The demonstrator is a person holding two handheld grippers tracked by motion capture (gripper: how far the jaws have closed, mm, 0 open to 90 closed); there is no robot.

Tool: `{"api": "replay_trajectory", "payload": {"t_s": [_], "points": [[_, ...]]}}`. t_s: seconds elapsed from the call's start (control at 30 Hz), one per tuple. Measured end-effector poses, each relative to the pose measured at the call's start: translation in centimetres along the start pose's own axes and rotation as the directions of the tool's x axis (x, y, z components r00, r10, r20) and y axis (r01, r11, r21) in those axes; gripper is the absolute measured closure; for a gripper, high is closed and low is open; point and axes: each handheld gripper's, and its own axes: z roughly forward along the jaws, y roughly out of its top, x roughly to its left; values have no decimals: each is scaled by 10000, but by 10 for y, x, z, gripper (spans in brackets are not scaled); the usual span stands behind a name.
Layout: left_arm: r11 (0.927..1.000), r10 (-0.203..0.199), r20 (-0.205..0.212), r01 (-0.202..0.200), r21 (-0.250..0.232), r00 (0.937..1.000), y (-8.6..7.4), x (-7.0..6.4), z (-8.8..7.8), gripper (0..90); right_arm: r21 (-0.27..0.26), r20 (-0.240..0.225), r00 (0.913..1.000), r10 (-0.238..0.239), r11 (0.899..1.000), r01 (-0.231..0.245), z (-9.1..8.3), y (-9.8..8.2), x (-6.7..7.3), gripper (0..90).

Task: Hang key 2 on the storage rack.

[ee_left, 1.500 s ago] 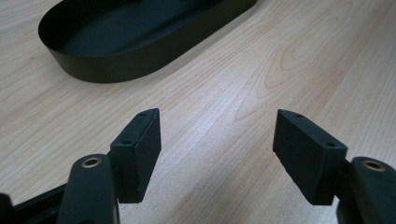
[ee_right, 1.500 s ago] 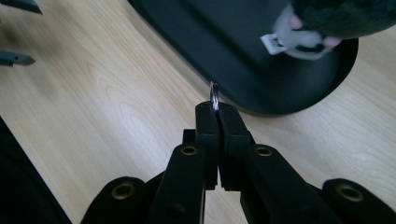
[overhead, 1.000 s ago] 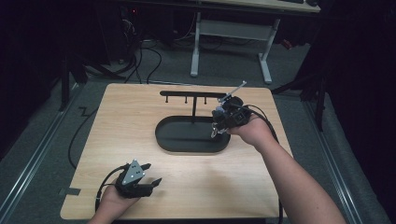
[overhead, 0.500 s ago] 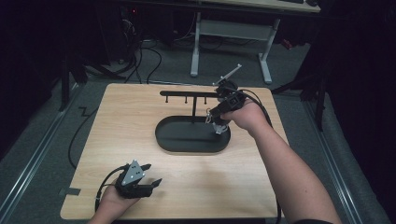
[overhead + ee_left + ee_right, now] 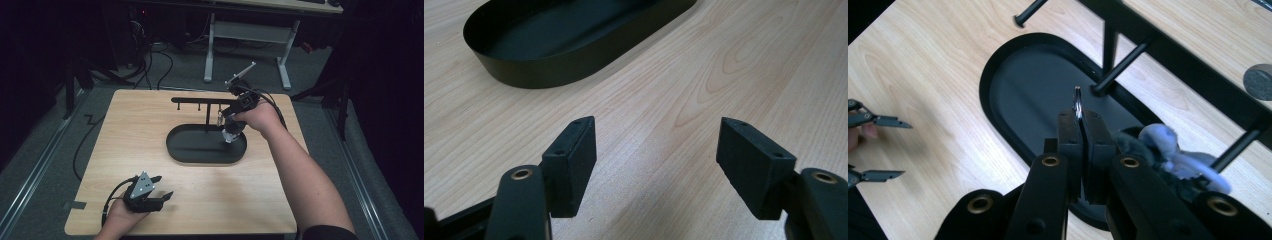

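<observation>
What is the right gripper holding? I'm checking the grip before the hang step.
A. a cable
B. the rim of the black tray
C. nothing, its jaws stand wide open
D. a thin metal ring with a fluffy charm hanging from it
D: in the right gripper view the right gripper is shut on a thin metal ring, with the fluffy charm hanging beside the jaws over the black tray.

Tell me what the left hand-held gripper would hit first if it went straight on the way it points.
Probably the black oval tray: the left hand-held gripper, jaws open, points across bare wooden table toward the tray's near wall. Depth is hard to judge, so it may scrape the wood first.
</observation>
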Motion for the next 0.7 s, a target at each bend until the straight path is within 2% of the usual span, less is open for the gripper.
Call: {"api": "replay_trajectory", "payload": {"t_s": [0.37, 0.7], "points": [[10000, 50, -14, -50, -2, 10000, 0, 0, 0, 330, 23, -183, 9998, 115, 9999, -115, 7, 11, -3, 890], [10000, 85, 16, -85, 16, 10000, 0, -1, 1, 330, 20, -56, 9995, 296, 9996, -296, 9, 12, -9, 890]]}}
